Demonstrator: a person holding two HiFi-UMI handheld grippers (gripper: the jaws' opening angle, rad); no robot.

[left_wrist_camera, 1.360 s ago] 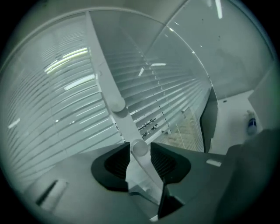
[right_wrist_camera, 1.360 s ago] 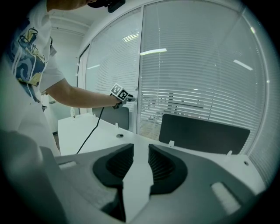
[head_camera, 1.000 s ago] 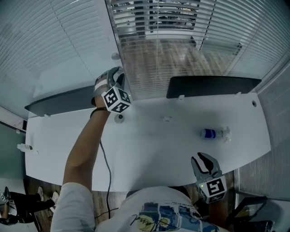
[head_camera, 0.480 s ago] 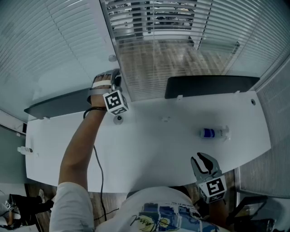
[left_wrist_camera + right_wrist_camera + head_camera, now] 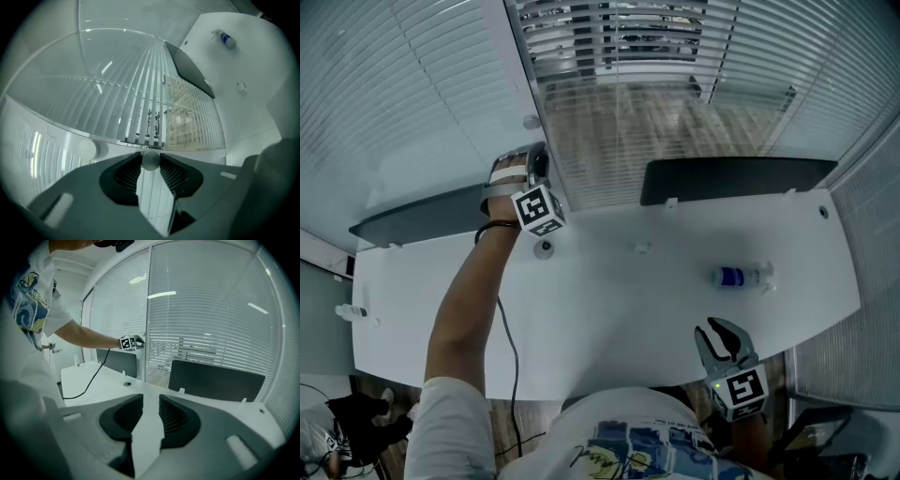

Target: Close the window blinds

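**Left jaws on the knob at the window frame, right gripper parked at the desk edge**

My left gripper (image 5: 537,161) is up against the upright frame between two glazed panes, above the back edge of the white desk (image 5: 609,309). It has little room there: glass on either side and the end of a dark screen (image 5: 422,212) just below. The right gripper (image 5: 719,333) hangs over the desk's near edge, close to my body. Bare desktop lies ahead of it, and a small bottle (image 5: 739,276) is well apart from it, further back.

The window blinds (image 5: 619,42) hang behind the glass. In the centre pane the slats are tilted open enough that I can see the floor beyond.

Compared with a second ago, the left gripper has rolled a little and sits slightly further left along the frame. Its jaws have just been closing. The right gripper and the bottle are where they were.

Only the left gripper view shows a small round white knob (image 5: 151,160). It sits between the jaw tips and, as far as I can judge this close, is pinched on both sides; in the head view the gripper hides it. The right gripper view shows its own jaws a narrow gap apart with only desktop between them. It also shows a black cable (image 5: 89,380) trailing across the desk under my outstretched arm.
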